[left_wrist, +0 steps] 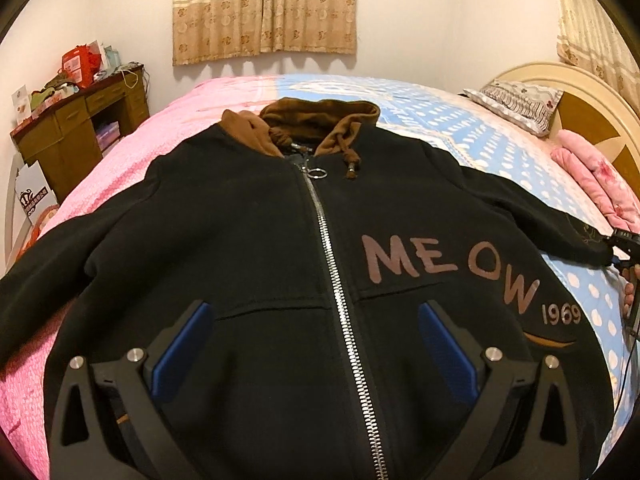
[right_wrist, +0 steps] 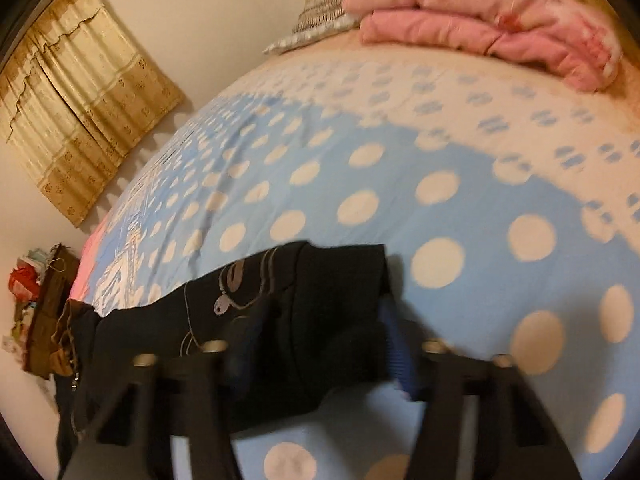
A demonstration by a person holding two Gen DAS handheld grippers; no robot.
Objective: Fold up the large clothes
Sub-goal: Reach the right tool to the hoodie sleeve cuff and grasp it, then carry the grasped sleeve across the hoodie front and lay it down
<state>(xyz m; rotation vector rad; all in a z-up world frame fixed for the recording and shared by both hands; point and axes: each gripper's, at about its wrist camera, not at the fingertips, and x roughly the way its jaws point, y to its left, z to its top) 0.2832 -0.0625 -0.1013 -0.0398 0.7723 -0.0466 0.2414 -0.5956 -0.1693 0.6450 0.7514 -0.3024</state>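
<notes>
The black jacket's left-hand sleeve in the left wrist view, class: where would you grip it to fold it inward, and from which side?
Grip the sleeve near its cuff end, coming from the outer side over the pink blanket. It lies flat, stretched away from the jacket, so the end is free to lift and carry across the zipper.

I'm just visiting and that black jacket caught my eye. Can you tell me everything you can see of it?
The black jacket is a thick, fleecy-looking zip-up lying face up on the bed, sleeves spread. It has a brown hood with drawstrings, a silver zipper closed to a ring pull, two slanted pockets, and brownish lettering reading MEOW 1969. The right gripper has its fingers on either side of one sleeve's cuff, which carries a grey line drawing. The left gripper hovers open over the lower front.
</notes>
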